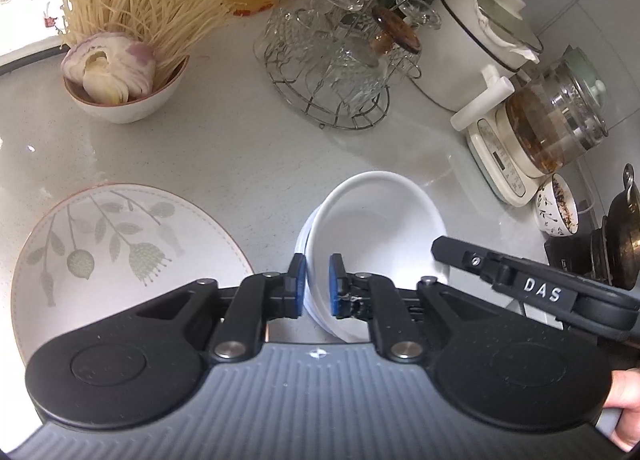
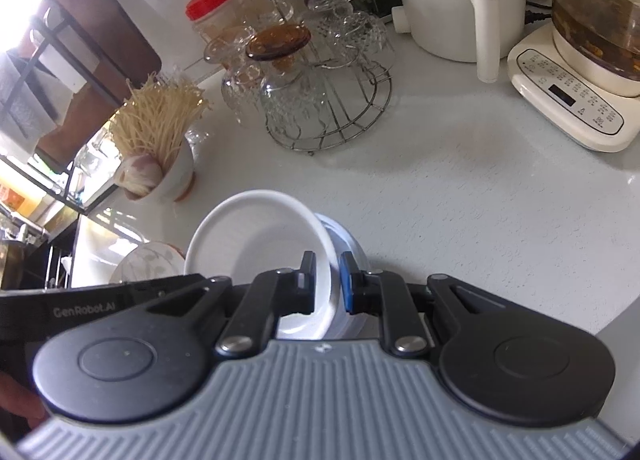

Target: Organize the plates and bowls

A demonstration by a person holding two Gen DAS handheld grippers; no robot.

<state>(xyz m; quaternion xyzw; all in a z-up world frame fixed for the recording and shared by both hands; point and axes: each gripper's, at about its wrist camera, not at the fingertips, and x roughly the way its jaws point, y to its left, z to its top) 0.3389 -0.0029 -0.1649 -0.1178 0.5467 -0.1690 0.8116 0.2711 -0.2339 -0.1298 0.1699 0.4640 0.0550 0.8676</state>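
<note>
My left gripper [image 1: 317, 286] straddles the white bowl's [image 1: 384, 216] near-left rim, pads slightly apart from it; my right gripper [image 2: 327, 283] pinches its right rim.

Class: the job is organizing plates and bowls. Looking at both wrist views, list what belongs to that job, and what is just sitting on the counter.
Part of the job:
white bowls, stacked
leaf plate
left gripper and right gripper, at the bowls' rim

Just lying about:
noodle bowl
glass rack
white pot
kettle
cup
red-lidded jar
</note>
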